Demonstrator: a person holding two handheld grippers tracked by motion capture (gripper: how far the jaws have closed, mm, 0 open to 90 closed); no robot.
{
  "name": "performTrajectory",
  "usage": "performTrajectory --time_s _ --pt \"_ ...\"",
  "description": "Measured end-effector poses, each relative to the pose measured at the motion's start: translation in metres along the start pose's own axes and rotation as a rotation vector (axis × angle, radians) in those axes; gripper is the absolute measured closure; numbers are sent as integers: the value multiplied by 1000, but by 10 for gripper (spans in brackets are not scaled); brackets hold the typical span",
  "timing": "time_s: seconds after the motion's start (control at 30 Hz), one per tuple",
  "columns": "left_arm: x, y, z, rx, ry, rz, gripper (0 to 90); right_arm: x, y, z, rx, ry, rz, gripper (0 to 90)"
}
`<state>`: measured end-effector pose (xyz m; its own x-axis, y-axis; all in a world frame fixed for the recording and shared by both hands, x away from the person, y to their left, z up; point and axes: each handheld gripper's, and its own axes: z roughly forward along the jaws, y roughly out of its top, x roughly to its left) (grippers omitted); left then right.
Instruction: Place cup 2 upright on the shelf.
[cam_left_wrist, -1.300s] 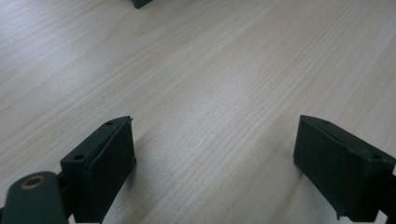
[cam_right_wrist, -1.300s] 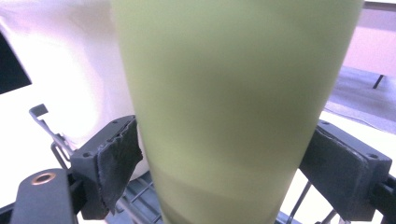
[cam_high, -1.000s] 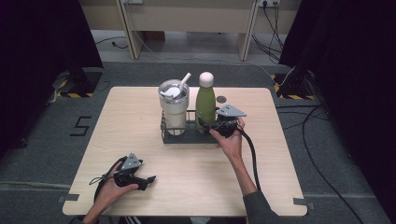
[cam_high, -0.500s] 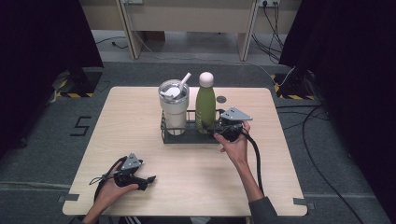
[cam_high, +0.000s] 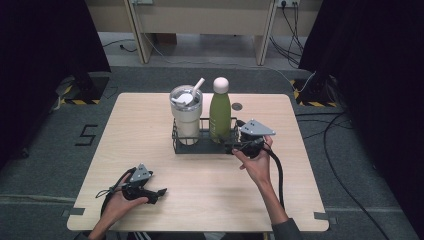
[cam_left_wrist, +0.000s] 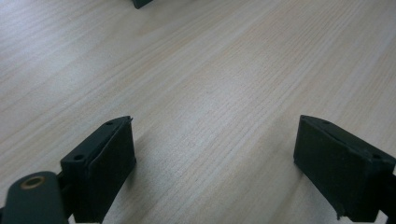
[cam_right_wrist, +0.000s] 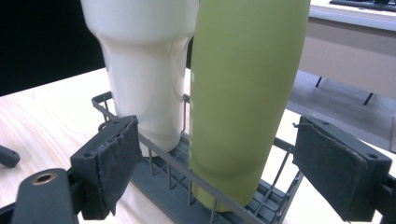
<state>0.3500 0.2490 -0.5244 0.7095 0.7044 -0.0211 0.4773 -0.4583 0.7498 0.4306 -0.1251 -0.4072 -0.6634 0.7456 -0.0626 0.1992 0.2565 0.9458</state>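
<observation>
A dark wire basket stands mid-table holding a white tumbler with a lid and straw, and a green bottle with a white cap. My right gripper sits at the basket's right end, jaws pointing at it. In the right gripper view its jaws stand open, apart from the basket rim, the green bottle and the tumbler ahead. My left gripper rests near the front left of the table, open over bare wood.
The light wooden table has free room all around the basket. A small dark round mark lies behind the bottle. Cables trail from both grippers toward the front edge.
My right gripper has drawn slightly right and toward the person, away from the basket's end. The left hand has stayed put.
</observation>
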Motion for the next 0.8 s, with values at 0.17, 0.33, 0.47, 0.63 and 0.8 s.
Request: performTrajectory --time_s 0.17,0.33,0.47,0.63,0.8 --pt "0 0 0 0 0 -1 118 2 -2 -7 0 7 0 152" --pt "0 0 0 0 0 0 118 5 -2 -14 -12 9 2 152" --pt "0 0 0 0 1 0 118 8 -4 -19 -12 14 -1 152" --pt "0 0 0 0 1 0 118 11 -6 -25 -10 24 -5 153" --pt "0 0 0 0 1 0 118 12 -6 -30 -24 27 0 153"
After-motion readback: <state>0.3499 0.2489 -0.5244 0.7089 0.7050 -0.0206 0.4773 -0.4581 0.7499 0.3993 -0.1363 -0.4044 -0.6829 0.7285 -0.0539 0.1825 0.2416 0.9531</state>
